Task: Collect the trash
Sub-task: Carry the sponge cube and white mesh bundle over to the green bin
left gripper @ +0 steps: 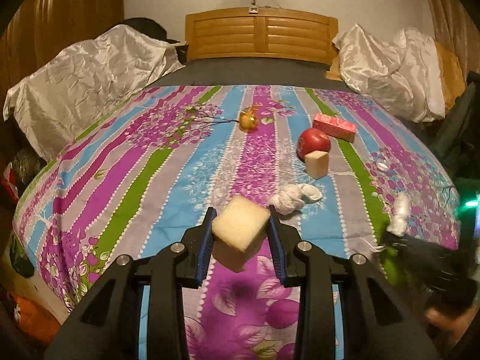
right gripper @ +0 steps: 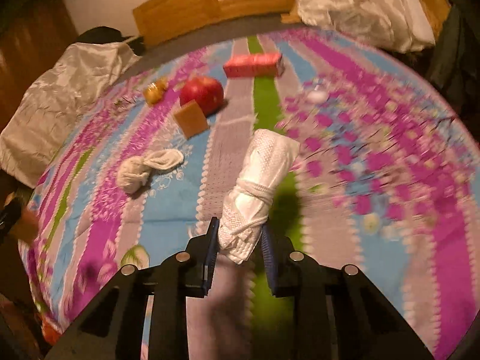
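My left gripper [left gripper: 241, 225] is shut on a pale yellow sponge block [left gripper: 240, 234], held above the striped bedspread [left gripper: 135, 162]. My right gripper [right gripper: 240, 234] is shut on a rolled white paper bundle tied with string [right gripper: 258, 189], lifted over the bed; it also shows blurred in the left wrist view [left gripper: 400, 214]. On the bed lie a crumpled white wad [left gripper: 294, 199] [right gripper: 144, 166], a second sponge block [left gripper: 316, 163] [right gripper: 190, 118], a gold crumpled wrapper [left gripper: 248, 118] [right gripper: 154, 90] and a small white cap [left gripper: 383, 166] [right gripper: 316, 96].
A red apple [left gripper: 313, 144] [right gripper: 202, 93] touches the second sponge block. A pink tissue pack [left gripper: 334, 126] [right gripper: 253, 64] lies behind it. White satin pillows [left gripper: 90, 72] [left gripper: 390, 66] and a wooden headboard [left gripper: 261, 34] stand at the far end.
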### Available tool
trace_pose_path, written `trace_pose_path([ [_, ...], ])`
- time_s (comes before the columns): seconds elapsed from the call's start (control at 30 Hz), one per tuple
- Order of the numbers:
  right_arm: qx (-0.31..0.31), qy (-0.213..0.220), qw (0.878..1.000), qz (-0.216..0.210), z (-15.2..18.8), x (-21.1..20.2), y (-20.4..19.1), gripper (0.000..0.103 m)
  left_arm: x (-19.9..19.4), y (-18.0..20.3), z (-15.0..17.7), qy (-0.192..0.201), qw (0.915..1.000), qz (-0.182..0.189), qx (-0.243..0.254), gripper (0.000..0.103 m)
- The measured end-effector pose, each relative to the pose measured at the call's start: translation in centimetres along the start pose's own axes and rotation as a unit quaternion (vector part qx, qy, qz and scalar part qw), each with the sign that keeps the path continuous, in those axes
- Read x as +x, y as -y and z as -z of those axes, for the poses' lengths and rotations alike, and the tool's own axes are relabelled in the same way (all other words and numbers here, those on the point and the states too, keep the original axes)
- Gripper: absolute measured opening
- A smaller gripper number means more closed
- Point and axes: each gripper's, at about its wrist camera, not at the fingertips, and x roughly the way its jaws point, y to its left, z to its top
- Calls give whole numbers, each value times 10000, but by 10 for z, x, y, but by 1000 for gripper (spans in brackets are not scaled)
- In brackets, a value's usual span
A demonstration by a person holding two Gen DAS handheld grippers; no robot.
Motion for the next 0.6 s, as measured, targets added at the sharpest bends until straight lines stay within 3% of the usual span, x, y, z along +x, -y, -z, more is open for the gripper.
trace_pose_path([
  [0.27, -269, 684, 9972, -151, 4, -103, 28, 29, -20, 47, -6, 175, 9986, 132, 474, 32],
  [0.6, -242, 1244, 9918, -130, 6, -183, 52, 29, -50, 94, -21, 530, 9939, 401, 878, 32],
])
